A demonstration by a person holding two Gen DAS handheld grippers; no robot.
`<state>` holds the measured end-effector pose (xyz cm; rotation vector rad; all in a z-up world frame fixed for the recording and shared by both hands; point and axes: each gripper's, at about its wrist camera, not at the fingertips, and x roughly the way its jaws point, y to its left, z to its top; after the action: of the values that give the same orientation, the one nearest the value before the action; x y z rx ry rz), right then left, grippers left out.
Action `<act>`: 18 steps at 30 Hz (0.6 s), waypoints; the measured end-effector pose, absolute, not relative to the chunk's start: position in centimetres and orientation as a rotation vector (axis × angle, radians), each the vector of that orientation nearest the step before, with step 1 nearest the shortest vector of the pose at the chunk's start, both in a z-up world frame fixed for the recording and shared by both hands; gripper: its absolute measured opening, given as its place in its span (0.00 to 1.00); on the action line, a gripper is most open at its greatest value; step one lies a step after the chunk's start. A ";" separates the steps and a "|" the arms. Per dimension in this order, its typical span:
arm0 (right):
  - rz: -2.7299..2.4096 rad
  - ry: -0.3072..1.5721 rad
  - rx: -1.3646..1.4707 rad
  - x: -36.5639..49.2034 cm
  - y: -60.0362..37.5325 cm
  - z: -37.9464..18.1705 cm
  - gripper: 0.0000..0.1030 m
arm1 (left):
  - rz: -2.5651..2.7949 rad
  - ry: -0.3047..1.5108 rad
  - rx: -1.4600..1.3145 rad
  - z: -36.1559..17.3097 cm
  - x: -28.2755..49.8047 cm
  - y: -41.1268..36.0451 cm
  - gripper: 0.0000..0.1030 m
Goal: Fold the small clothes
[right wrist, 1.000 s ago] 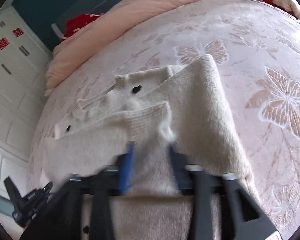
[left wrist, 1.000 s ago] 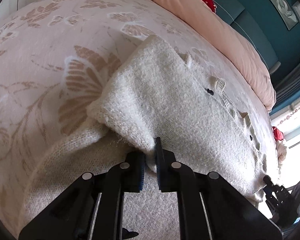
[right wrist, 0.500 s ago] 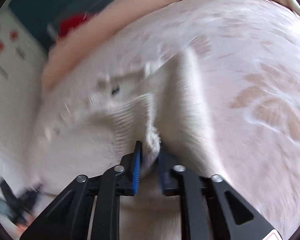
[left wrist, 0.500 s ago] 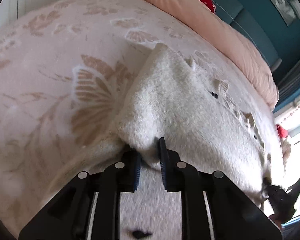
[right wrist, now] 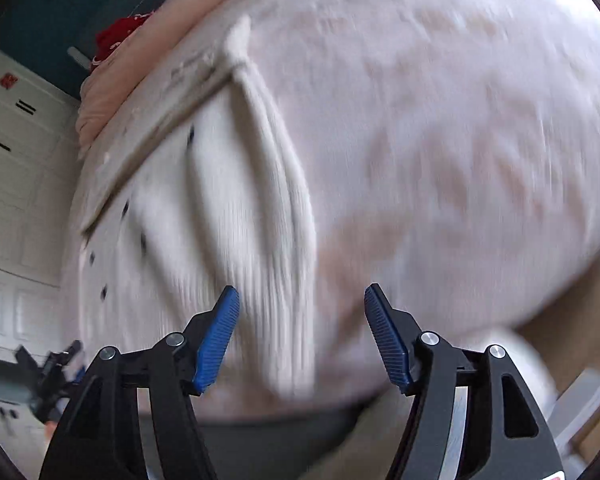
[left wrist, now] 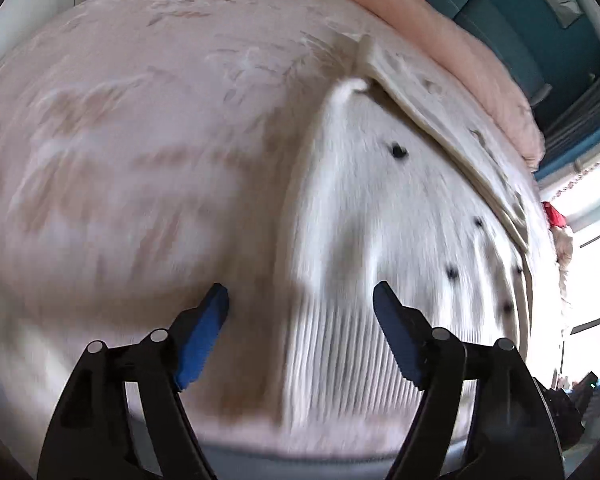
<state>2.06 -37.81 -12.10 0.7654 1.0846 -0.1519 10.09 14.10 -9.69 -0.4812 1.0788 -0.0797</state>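
Note:
A small cream knit cardigan with dark buttons lies flat on the bed, its ribbed hem toward me. It also shows in the right wrist view. My left gripper is open and empty, just above the hem's left corner. My right gripper is open and empty, above the hem's right edge. Both views are motion-blurred.
The bed has a pink cover with a butterfly pattern. A peach duvet and a red item lie at the head. White cupboards stand left in the right wrist view. The bed's front edge is just below the grippers.
Both grippers have let go of the cardigan fold and opened. The folded-over part now lies flat. Both grippers have pulled back toward the hem.

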 end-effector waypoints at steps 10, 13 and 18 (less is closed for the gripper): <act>-0.052 1.056 0.777 3.7 -33.5 -13.1 0.72 | -0.068 1.121 -0.627 -10.9 8.6 11.6 0.92; -0.038 1.010 0.806 3.8 -33.3 -13.2 0.50 | -0.054 1.145 -0.581 -10.5 9.4 10.9 0.81; -0.023 0.983 0.844 3.9 -34.0 -12.8 0.12 | -0.069 1.194 -0.574 -10.2 9.9 11.6 0.09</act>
<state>3.88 -34.04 -12.77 0.8436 0.9827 -0.0232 9.92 11.59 -10.21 -0.5736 1.1941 -0.0688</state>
